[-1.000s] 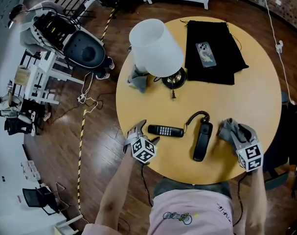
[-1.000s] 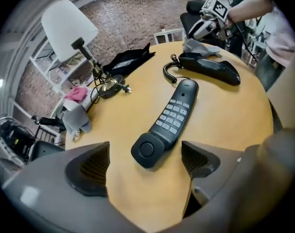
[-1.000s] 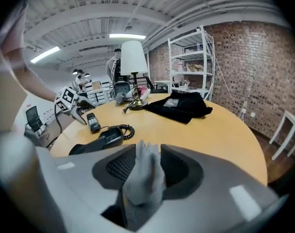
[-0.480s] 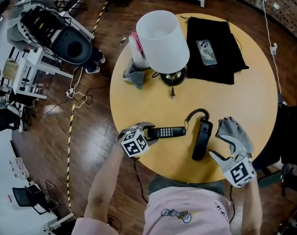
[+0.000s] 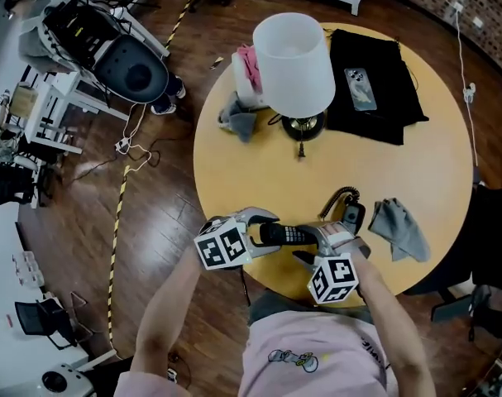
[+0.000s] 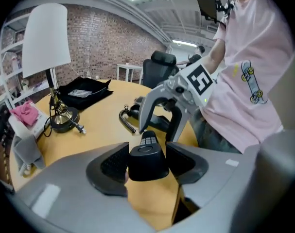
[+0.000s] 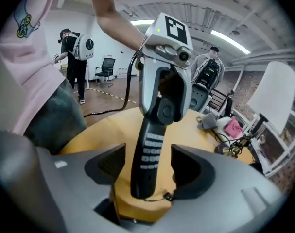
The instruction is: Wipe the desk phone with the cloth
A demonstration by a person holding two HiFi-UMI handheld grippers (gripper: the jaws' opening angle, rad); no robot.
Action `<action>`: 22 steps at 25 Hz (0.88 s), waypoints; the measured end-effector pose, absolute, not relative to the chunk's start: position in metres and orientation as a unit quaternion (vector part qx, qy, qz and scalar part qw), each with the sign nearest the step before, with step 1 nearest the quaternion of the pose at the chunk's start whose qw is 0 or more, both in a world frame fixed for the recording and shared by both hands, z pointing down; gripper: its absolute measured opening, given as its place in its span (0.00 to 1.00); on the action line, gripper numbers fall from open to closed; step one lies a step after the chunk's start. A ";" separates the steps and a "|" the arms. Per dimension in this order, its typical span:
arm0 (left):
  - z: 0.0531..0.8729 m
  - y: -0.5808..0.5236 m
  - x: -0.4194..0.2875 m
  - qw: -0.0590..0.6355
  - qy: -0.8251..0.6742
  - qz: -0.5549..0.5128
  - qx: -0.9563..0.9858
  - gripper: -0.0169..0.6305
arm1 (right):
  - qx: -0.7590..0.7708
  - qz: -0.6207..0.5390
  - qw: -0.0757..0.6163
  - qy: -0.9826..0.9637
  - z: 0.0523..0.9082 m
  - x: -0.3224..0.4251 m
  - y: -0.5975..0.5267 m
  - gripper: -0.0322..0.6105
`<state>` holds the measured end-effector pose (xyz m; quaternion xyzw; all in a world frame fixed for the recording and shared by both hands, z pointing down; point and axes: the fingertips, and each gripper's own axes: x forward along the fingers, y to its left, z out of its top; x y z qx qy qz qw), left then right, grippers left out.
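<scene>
Gripping the desk phone's handset (image 5: 288, 234) at one end, just above the tabletop (image 5: 259, 172).
The left tool (image 6: 146, 165) is clamped on the handset's left end, likely steadying it for wiping. The right tool (image 7: 147, 166) straddles the other end, jaws apart, gripping nothing. The grey cloth (image 5: 399, 228) lies unheld to the right.
</scene>
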<state>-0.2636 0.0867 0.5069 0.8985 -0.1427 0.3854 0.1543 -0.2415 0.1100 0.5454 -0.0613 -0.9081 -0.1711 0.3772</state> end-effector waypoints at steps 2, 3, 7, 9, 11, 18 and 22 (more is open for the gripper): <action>0.493 0.085 -0.253 0.165 -0.144 0.358 0.908 0.41 | -0.048 -0.172 0.371 -0.911 0.544 -0.250 0.111 0.53; 0.488 0.086 -0.249 0.169 -0.142 0.347 0.911 0.41 | -0.036 -0.172 0.369 -0.913 0.544 -0.253 0.110 0.54; 0.474 0.086 -0.235 0.171 -0.143 0.334 0.916 0.40 | -0.003 -0.147 0.353 -0.924 0.546 -0.258 0.111 0.44; 0.463 0.084 -0.229 0.176 -0.149 0.317 0.920 0.40 | 0.007 -0.109 0.329 -0.938 0.536 -0.253 0.112 0.42; 0.445 0.078 -0.220 0.178 -0.166 0.285 0.927 0.40 | 0.018 -0.080 0.299 -0.951 0.517 -0.245 0.107 0.40; 0.346 0.048 -0.191 0.155 -0.273 0.119 0.942 0.50 | 0.045 0.012 0.138 -0.989 0.430 -0.208 0.083 0.37; 0.306 0.037 -0.182 0.187 -0.336 0.017 0.923 0.57 | 0.069 0.081 0.058 -0.993 0.398 -0.181 0.075 0.37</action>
